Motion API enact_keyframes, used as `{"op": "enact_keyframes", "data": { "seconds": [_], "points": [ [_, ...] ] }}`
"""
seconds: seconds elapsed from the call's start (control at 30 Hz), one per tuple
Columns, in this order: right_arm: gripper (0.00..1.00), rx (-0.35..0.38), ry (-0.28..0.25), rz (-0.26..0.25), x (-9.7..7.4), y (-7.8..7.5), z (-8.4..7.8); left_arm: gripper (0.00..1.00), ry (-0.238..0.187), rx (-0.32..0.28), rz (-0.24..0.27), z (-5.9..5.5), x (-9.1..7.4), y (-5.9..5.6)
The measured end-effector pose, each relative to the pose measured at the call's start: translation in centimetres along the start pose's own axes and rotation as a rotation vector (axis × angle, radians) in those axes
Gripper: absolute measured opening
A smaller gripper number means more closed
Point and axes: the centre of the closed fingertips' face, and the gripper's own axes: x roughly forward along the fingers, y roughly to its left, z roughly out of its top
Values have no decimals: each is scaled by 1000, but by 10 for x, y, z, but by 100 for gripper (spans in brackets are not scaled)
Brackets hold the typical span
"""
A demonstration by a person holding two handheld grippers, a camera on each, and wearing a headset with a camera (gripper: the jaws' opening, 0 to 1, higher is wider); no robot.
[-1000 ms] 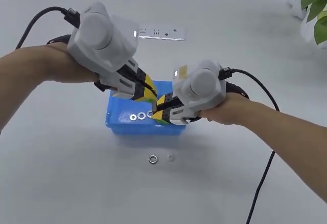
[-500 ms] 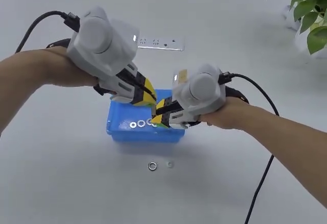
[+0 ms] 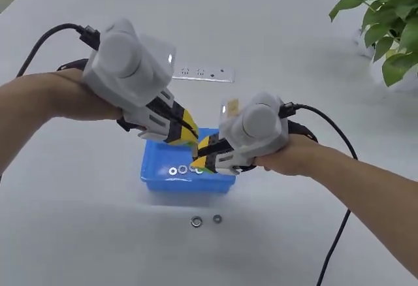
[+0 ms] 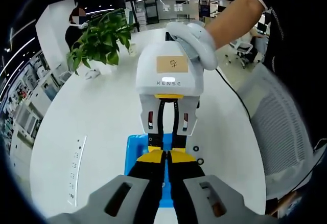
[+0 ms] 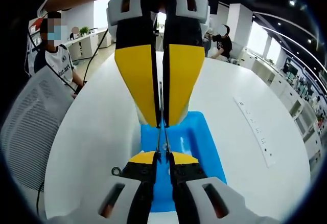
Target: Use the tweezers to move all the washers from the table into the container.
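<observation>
- Plainly, several washers (image 3: 183,169) lie in a row on the floor of the blue container (image 3: 151,168), close to its near wall.
- Two loose washers (image 3: 196,221) lie side by side on the bench (image 3: 294,57), just in front of that near wall and well below both grippers' tips.
- In the right gripper view the tweezers (image 5: 159,138) show as a thin metal strip. It runs from between the other gripper's yellow jaws down over the container's floor.
- The left gripper (image 3: 189,132) slants down and to the right over the container, its jaws pressed together on the tweezers.
- The left hand (image 3: 78,96) grips it from behind, the forearm coming in from the left edge.
- The right gripper (image 3: 201,158) points left and slightly down, tip to tip with the left one above the container's right half. Its jaws stand close about the tweezers' lower end with a narrow gap, and whether they pinch it cannot be told.
- The right hand (image 3: 290,152) wraps its rear, the forearm reaching in from the lower right.
- A power strip (image 3: 202,74) lies beyond the container, and a plant (image 3: 382,31) stands at the bench's far right corner.
</observation>
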Motion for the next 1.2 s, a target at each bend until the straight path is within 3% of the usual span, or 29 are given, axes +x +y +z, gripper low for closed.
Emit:
{"op": "enact_keyframes", "data": {
  "seconds": [0.37, 0.77, 1.2],
  "points": [
    [12, -3, -4, -5, -7, 19, 7, 5, 3, 11, 6, 7, -6, -18],
    [12, -2, 11, 19, -2, 45, 0, 5, -4, -10, -4, 0, -1, -45],
    [12, 1, 32, 42, 6, 65, -13, 5, -10, -28, -15, -9, 12, -63]
  ]
}}
